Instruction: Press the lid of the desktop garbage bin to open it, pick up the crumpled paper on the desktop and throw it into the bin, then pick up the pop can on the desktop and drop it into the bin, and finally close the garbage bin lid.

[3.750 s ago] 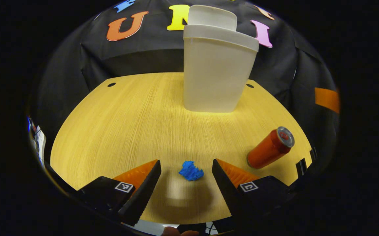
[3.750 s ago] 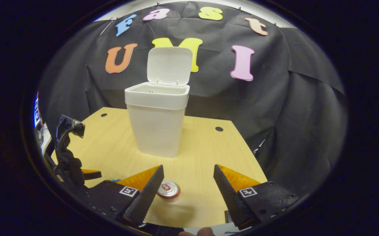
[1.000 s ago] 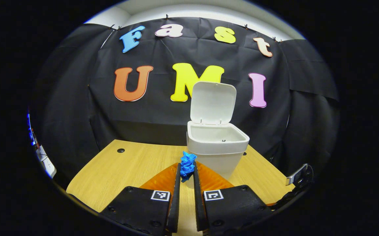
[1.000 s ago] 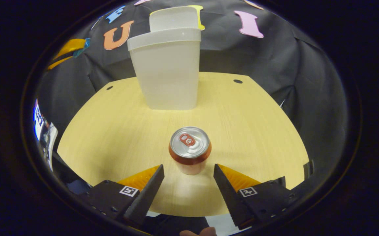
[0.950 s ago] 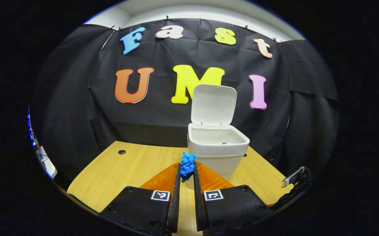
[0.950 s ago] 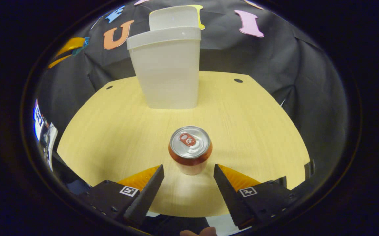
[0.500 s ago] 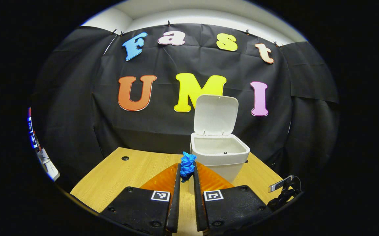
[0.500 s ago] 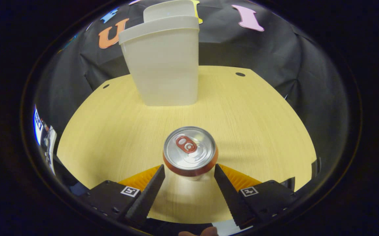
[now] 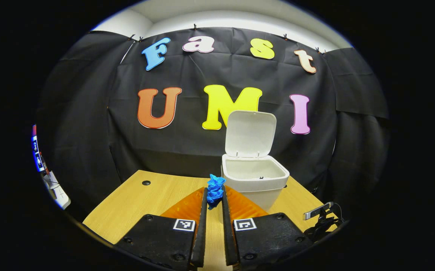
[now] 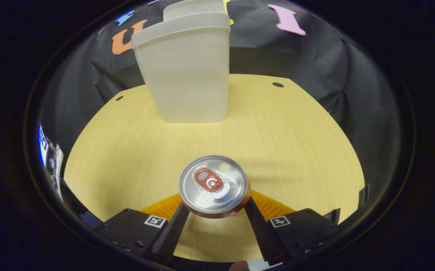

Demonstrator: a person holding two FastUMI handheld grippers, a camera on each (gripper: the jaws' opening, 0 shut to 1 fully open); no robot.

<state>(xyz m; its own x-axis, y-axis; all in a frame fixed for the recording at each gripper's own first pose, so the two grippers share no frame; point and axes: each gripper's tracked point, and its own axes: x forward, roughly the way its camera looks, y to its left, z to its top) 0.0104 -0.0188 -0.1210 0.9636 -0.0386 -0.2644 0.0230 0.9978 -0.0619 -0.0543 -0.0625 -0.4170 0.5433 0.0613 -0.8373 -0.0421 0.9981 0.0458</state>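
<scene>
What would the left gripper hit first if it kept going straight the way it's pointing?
Probably the bin. The left gripper, shut on the blue paper ball, points at the bin's near left side just below the rim; depth is unclear, so it might slip past on the left.

A staged recording booth in a lab is indicated: a wooden desktop (image 9: 134,199) with cable holes is enclosed by black cloth (image 9: 89,124) clipped along a white wall (image 9: 240,17). Square coded markers (image 9: 184,224) are fixed to the handheld rig.

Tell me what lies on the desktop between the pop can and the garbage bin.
Nothing: in the right gripper view the desktop is bare wood from the pop can, standing between the right gripper's fingers, to the base of the garbage bin.
</scene>
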